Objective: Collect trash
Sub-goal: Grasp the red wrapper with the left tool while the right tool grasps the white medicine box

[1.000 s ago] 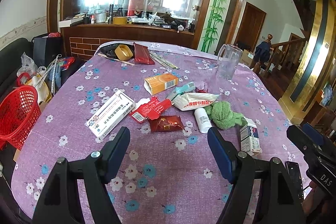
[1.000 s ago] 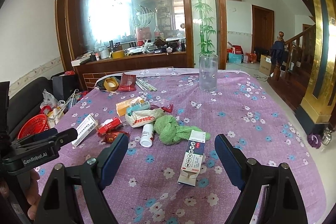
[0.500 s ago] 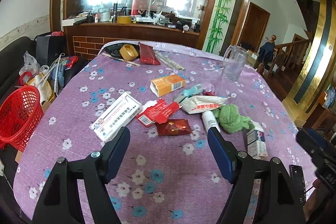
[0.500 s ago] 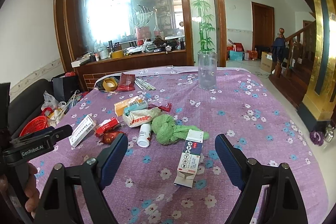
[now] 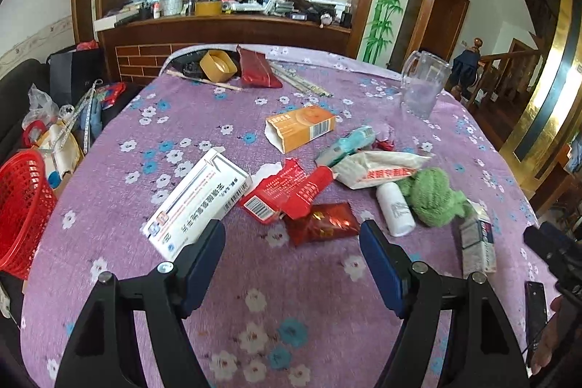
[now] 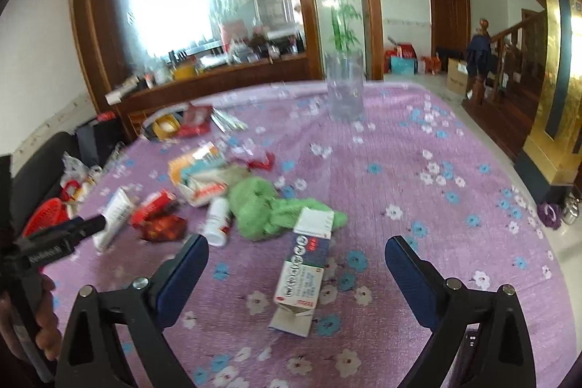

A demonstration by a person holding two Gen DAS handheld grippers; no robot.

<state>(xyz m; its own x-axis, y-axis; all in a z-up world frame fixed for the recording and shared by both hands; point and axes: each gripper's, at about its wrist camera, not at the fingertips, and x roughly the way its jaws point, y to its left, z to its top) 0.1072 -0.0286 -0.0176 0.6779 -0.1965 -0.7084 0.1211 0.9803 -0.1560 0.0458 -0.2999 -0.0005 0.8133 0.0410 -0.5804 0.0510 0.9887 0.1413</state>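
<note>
Trash lies on a purple flowered tablecloth [image 5: 152,126]: a long white medicine box [image 5: 196,202], a torn red carton [image 5: 287,188], a dark red wrapper [image 5: 320,224], an orange box [image 5: 300,128], a white pouch [image 5: 378,166], a white bottle [image 5: 394,208] and a green cloth [image 5: 431,195]. My left gripper [image 5: 293,242] is open and empty, just short of the red wrapper. My right gripper [image 6: 296,259] is open and empty, with a white and blue carton [image 6: 303,266] lying between its fingers [image 6: 182,273].
A red mesh basket [image 5: 20,213] stands off the table's left edge beside bags. A clear glass jug [image 5: 420,86] stands at the far right. A tape roll [image 5: 218,64], red packet [image 5: 256,66] and sticks lie at the far edge. A wooden counter stands behind.
Both grippers have moved forward and lower toward the trash. The white and blue carton now lies between the right fingers. Both stay open.
</note>
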